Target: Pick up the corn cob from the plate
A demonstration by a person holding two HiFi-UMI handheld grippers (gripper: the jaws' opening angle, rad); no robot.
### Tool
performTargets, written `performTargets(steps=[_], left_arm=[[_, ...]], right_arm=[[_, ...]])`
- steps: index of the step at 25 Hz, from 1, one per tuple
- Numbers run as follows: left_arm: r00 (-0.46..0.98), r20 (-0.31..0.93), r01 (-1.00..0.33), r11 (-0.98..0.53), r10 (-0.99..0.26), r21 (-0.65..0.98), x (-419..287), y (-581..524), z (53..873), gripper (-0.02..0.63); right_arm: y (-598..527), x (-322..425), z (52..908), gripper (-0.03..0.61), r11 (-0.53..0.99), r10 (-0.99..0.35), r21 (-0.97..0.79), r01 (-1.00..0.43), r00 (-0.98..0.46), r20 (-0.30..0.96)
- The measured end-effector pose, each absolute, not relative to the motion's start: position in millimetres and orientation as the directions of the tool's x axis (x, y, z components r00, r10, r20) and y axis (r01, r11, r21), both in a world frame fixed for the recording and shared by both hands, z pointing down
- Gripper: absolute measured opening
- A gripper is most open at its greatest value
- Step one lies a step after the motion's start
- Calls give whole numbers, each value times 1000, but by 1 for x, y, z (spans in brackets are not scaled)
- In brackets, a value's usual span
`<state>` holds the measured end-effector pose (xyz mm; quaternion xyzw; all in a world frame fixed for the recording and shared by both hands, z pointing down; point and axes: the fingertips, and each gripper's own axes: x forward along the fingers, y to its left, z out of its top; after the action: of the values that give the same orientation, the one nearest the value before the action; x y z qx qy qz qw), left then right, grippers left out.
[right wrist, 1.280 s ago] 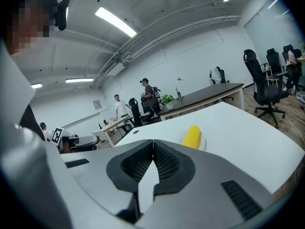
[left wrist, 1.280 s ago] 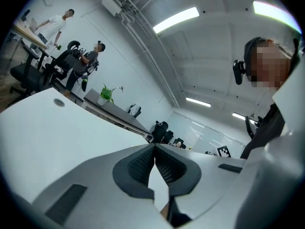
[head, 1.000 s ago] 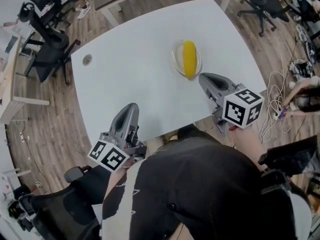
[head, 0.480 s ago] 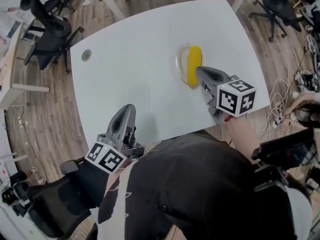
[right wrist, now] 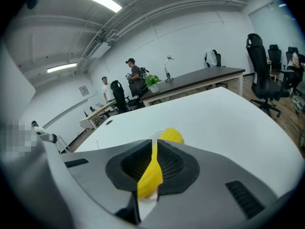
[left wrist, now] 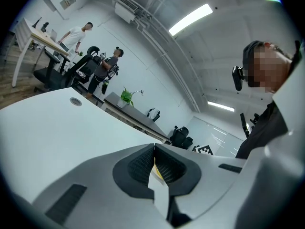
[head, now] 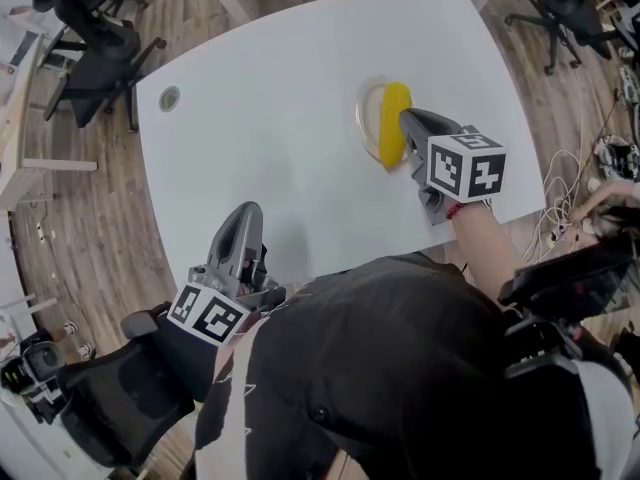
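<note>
Pointing my right gripper [head: 408, 118] down at the plate [head: 364, 120], I have its tip at the right side of the corn cob [head: 391, 118]. I cannot tell whether the tip touches the cob. The cob lies lengthwise on the plate and covers most of it, so only the clear rim shows along the cob's left side. In the right gripper view my fingers [right wrist: 178, 165] are pressed together, with only a thin slit left between them. The yellow kernels show through that slit and just above the tips. The cob sits beyond the pads, not between them, so this gripper grips nothing. Its marker cube [head: 465, 165] rides behind the tip, on the side of the plate nearest me.

My left gripper [head: 247, 211] hangs well apart from the plate, to its left and closer to my body, over the near edge of the white table [head: 280, 88]. Its fingers [left wrist: 143, 163] meet at the tips in the left gripper view, and nothing is caught between them. A round grommet [head: 169, 97] sits in the tabletop far to the plate's left.
</note>
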<state>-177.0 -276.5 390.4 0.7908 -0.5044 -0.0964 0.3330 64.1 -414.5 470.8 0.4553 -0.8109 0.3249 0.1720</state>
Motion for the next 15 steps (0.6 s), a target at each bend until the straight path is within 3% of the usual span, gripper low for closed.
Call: performTargets(steps=[1, 3, 4, 15], left_arm=[[467, 185, -735, -264, -865, 625, -177, -276, 391, 15], [458, 188, -737, -252, -869, 627, -180, -275, 393, 15], [453, 191, -738, -246, -871, 628, -182, -274, 394, 15], [400, 203, -749, -191, -894, 634, -199, -265, 396, 15]], right_arm=[[-418, 67, 473, 48, 358, -630, -364, -860, -510, 586], [-422, 67, 480, 199, 331, -620, -375, -866, -500, 606], [-423, 66, 484, 219, 318, -612, -382, -867, -496, 616], [-431, 53, 510, 268, 262, -578, -339, -904, -428, 694]])
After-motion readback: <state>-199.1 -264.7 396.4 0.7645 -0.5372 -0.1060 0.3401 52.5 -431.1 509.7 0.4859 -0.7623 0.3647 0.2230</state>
